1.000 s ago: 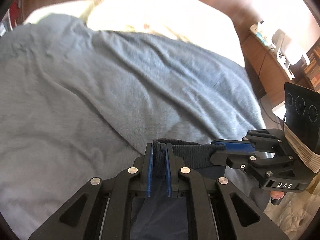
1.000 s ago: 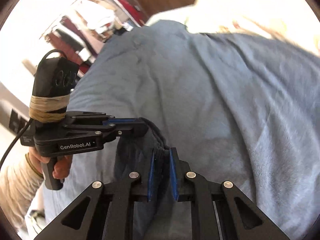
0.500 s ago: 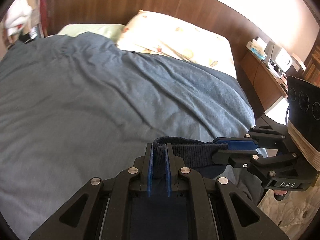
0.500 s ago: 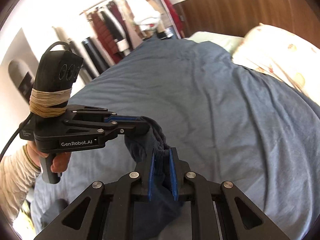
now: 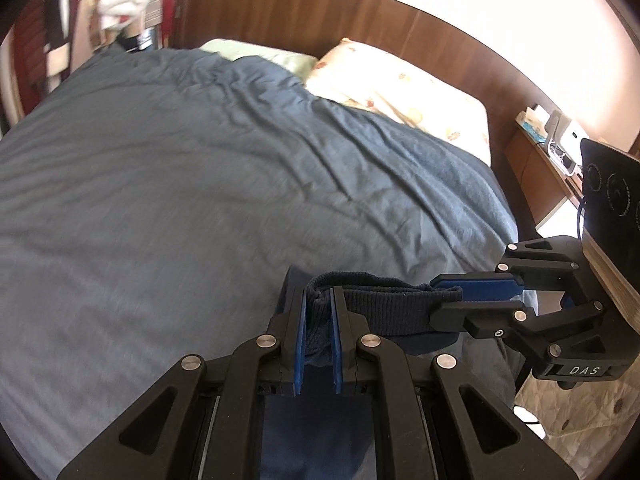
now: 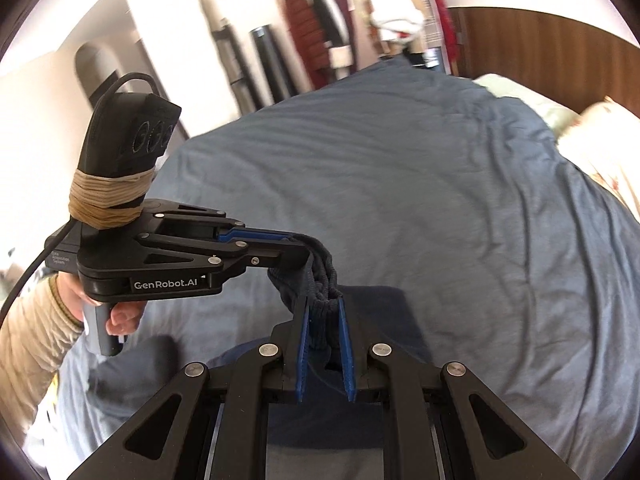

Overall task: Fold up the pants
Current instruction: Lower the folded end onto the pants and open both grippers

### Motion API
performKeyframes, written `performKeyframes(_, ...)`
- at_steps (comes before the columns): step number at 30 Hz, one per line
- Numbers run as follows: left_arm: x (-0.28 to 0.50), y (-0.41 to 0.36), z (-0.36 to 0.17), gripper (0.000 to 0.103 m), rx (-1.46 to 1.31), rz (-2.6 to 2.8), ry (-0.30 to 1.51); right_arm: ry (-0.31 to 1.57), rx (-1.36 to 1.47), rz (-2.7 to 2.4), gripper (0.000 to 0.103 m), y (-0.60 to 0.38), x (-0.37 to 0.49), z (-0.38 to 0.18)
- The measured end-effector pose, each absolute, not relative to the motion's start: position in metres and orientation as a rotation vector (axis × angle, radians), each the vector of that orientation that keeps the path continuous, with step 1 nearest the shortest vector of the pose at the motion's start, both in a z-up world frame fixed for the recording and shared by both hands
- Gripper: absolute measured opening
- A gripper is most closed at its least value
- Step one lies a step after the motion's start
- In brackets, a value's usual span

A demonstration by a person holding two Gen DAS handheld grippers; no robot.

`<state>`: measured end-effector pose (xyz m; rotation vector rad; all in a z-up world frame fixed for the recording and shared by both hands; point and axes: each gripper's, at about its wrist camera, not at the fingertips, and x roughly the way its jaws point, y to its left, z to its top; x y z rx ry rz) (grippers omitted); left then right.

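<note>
Hand-held grippers (image 5: 317, 292) (image 6: 323, 304) level, clamped on waistband (image 5: 384, 304).

My bedroom at home: bed (image 5: 200, 184) with blue blanket, pillows (image 5: 400, 92), wooden headboard (image 5: 320, 16), hanging clothes (image 6: 360, 32).

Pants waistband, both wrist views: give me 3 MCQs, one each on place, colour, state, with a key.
1. Where is the ribbed waistband of the pants?
A. flat on the pillow
B. stretched between the left tool and right tool, above the bed
C. on the nightstand

2. What colour is the bedspread under the pants?
A. blue-grey
B. red
C. white

3. What state is each tool in?
A. both open
B. one open, one shut
C. both shut on the waistband

Key: 1 B, the band spans from one tool's pads to the other's in both views. 2 A, blue-grey cloth covers the bed. 3 C, ribbed fabric sits pinched between both pairs of blue pads.
</note>
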<state>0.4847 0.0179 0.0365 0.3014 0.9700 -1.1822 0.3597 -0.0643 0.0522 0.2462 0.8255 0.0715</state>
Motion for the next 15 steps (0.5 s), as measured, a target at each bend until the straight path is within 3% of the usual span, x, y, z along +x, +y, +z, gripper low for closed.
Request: performKeyframes(15, 0.467, 0.118, -0.045, 0.012, 0.213, -1.085, 1.097, 0.965, 0.154, 0.206, 0.015, 0.031, 0.358, -0.009)
